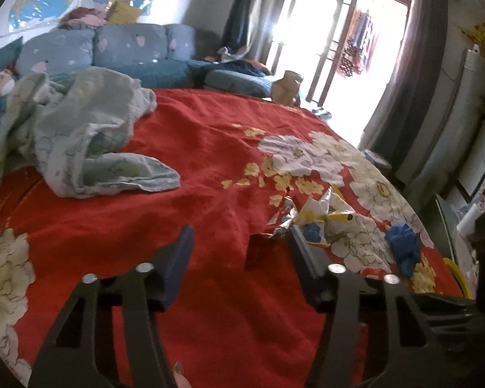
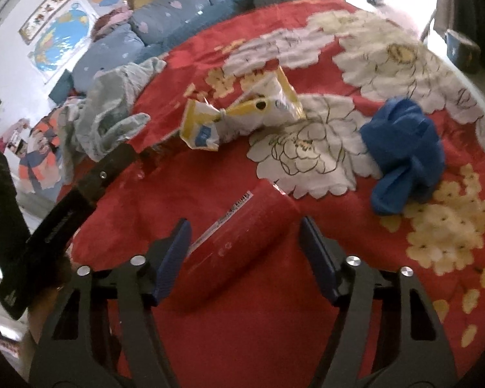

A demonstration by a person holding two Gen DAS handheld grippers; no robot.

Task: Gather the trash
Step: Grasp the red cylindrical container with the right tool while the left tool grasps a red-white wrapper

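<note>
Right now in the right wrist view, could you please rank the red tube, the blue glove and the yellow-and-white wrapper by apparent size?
1. red tube, though it lies nearest the camera
2. yellow-and-white wrapper and blue glove: too alike to rank

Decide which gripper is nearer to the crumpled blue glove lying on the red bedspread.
Probably the right. The right gripper straddles a red tube, with the blue glove just beyond, to its right. The left gripper sits by the crumpled wrapper, the glove farther right.

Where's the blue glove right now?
Right wrist view: blue glove lies crumpled on the red bedspread, right of the yellow wrapper, beyond the right tongs.
</note>
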